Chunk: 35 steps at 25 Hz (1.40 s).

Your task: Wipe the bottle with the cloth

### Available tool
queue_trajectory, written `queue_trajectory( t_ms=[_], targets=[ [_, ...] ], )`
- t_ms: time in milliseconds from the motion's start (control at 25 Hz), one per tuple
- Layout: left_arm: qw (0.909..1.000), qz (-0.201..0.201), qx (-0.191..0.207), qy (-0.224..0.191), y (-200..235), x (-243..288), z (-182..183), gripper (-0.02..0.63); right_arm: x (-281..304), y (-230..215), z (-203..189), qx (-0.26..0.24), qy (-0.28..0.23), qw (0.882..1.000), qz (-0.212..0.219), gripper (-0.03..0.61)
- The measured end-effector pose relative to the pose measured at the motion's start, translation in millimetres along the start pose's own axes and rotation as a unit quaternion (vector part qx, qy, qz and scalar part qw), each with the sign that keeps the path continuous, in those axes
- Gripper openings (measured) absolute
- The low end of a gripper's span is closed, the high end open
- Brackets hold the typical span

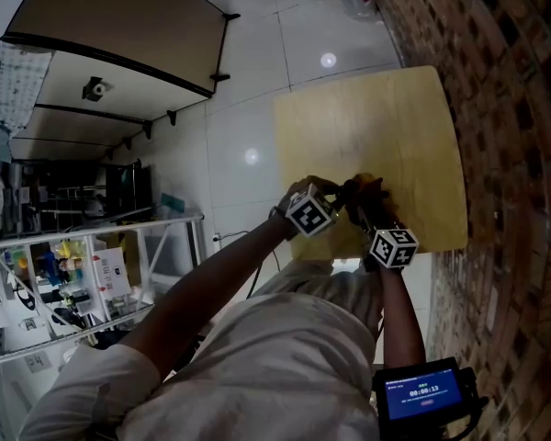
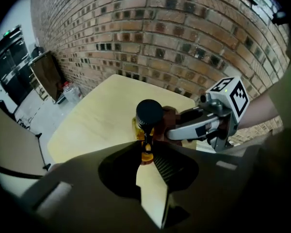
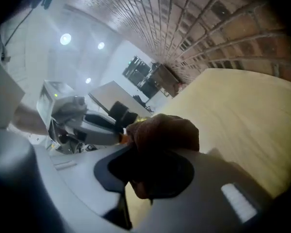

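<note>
A small amber bottle with a black cap (image 2: 149,113) stands upright near the front of the pale wooden table (image 2: 97,120). My left gripper (image 2: 146,147) is shut on its lower body. My right gripper (image 3: 150,147) is shut on a bunched brown cloth (image 3: 162,132), which presses against the bottle's right side (image 2: 168,120). In the right gripper view the bottle's cap (image 3: 121,114) shows just left of the cloth, with the left gripper (image 3: 104,130) below it. In the head view both grippers (image 1: 335,198) (image 1: 360,208) meet at the table's near edge, hiding the bottle.
A brick wall (image 1: 496,108) runs along the table's right side. Left of the table is white tiled floor (image 1: 248,145), a large brown desk (image 1: 119,26) and a white wire shelf with small items (image 1: 73,283). Bare tabletop (image 1: 376,118) stretches beyond the grippers.
</note>
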<state>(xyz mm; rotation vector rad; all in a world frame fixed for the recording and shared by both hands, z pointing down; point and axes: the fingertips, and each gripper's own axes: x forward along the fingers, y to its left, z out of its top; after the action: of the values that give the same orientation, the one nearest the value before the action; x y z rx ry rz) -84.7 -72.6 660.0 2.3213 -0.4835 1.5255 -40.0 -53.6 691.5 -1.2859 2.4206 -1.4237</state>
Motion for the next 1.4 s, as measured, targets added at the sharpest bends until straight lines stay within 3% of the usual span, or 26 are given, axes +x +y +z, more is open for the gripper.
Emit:
queue_trajectory(
  t_ms=[80,240,400,520,640,760,880,1000,1080,1240,1400],
  targets=[
    [0.9994,-0.013,0.033,0.002,-5,2,5,0.089,3,1,15,-0.013,-0.012,1.0,-0.004,0.072],
    [0.9959,-0.042,0.08,-0.002,-14,2,14,0.091,13,-21,37,-0.018,-0.02,0.998,-0.06,0.072],
    [0.9952,-0.045,0.087,0.001,-18,-1,21,0.091,30,-45,9,-0.052,0.063,0.991,-0.105,0.071],
    [0.9962,-0.036,0.077,-0.015,-17,-4,28,0.089,35,-70,-16,-0.095,0.141,0.974,-0.152,0.071],
    [0.9974,-0.03,0.061,-0.024,-14,-3,27,0.089,33,-77,-25,-0.137,0.163,0.963,-0.165,0.071],
    [0.9995,-0.022,0.012,-0.022,-14,0,20,0.091,7,-65,-11,-0.108,0.086,0.98,-0.145,0.071],
    [0.9979,0.001,-0.06,-0.027,-7,-1,16,0.092,-21,-34,-16,-0.1,0.033,0.991,-0.087,0.071],
    [0.991,0.025,-0.129,-0.025,-1,1,14,0.092,-29,7,-39,-0.145,0.043,0.988,-0.019,0.071],
    [0.9833,0.031,-0.178,-0.022,1,3,15,0.095,-26,31,-41,-0.169,0.035,0.985,0.003,0.071],
    [0.9671,0.019,-0.254,-0.009,-4,5,20,0.1,0,43,-32,-0.154,0.025,0.988,-0.014,0.071],
    [0.9596,0.027,-0.28,0.002,-7,5,25,0.098,18,20,-33,-0.108,0.038,0.992,-0.046,0.069]
  ],
)
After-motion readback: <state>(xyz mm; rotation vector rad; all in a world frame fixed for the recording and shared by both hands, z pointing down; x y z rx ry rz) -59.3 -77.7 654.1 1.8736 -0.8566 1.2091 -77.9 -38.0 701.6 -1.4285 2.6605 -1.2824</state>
